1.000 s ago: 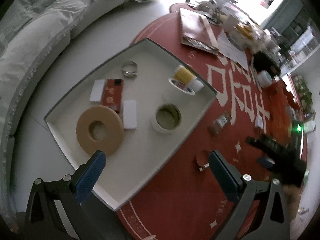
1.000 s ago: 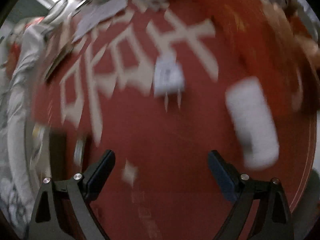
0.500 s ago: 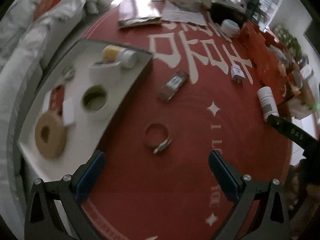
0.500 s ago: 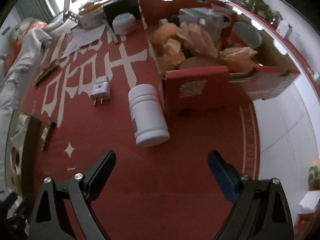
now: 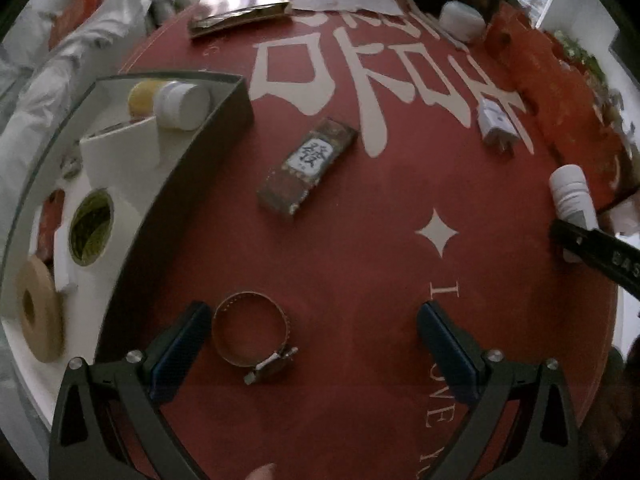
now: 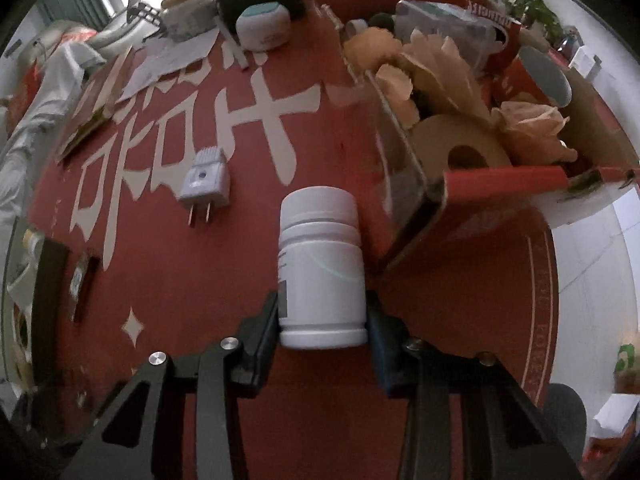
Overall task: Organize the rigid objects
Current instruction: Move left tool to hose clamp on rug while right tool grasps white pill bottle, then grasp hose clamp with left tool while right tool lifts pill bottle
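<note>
Right tongs (image 6: 322,320) closing on bottle (image 6: 320,268) lying on bench (image 5: 360,272). Left tongs (image 5: 312,332) wide, over clamp (image 5: 252,334). Tray (image 5: 176,168) holds tapes, jar. Left out: clamp, box (image 5: 308,166), plug (image 6: 204,178).

In the left wrist view the white bottle (image 5: 571,204) is partly covered by a dark bar lettered "BAS", itself cut off at the right edge. The tray's (image 5: 168,196) far items blur together, perhaps small boxes. The worktop (image 5: 360,264) lettering runs off-frame.
</note>
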